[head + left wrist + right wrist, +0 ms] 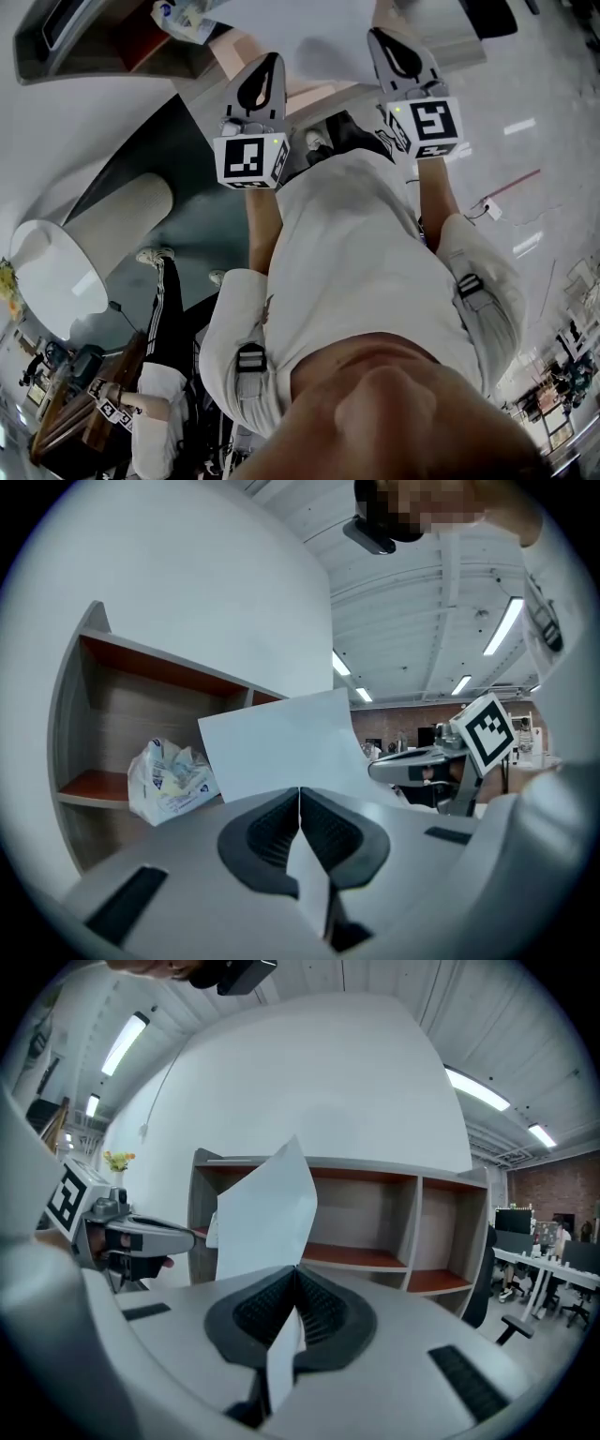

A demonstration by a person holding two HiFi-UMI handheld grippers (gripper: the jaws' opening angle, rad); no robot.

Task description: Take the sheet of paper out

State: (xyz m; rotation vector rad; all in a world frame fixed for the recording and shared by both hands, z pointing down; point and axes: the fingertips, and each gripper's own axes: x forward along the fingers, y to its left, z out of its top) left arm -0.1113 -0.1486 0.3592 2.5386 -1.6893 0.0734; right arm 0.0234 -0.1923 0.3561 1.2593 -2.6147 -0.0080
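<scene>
A white sheet of paper (281,747) is held in the air by both grippers, in front of a grey shelf unit with brown boards (141,682). In the left gripper view my left gripper (300,803) is shut on the sheet's lower edge, and the sheet curves up and to the right. My right gripper (295,1283) is shut on another edge of the paper (267,1218), which stands upright and bent. In the head view the left gripper (267,66) and right gripper (389,42) reach forward side by side, with the paper (319,33) pale between them.
A crumpled plastic bag (169,780) lies on a shelf board. The shelf's compartments (375,1222) show behind the sheet. A white round column (56,272) stands at the left. Another person (159,394) with grippers stands nearby. Office chairs and desks (525,1279) lie to the right.
</scene>
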